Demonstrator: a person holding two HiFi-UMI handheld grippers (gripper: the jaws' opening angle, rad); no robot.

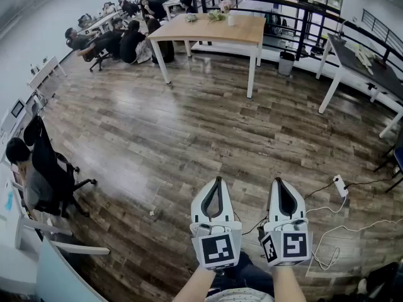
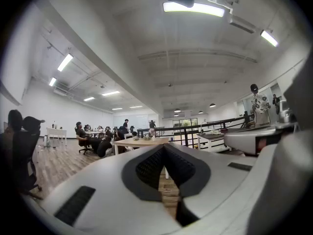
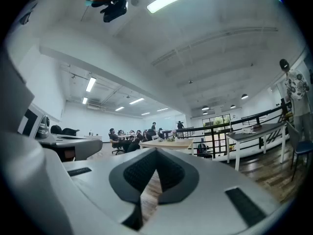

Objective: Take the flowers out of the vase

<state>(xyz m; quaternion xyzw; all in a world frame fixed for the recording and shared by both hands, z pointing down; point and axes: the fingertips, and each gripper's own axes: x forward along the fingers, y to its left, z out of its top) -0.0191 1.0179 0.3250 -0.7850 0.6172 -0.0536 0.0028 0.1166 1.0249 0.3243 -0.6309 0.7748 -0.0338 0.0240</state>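
The left gripper [image 1: 218, 182] and the right gripper [image 1: 279, 182] are held level and side by side, each with its fingers closed on nothing. They point across the wooden floor [image 1: 164, 131] toward the wooden bench [image 1: 208, 31]. The white vase [image 1: 231, 19] stands upright on the bench's far side, with pale flowers [image 1: 225, 6] rising from it. It is dead ahead and well apart from both grippers, lying slightly nearer the left gripper's line, so closing that gap likely comes first.

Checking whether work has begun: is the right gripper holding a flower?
No, the right gripper is shut and empty, and the flowers are far off on the wooden table.
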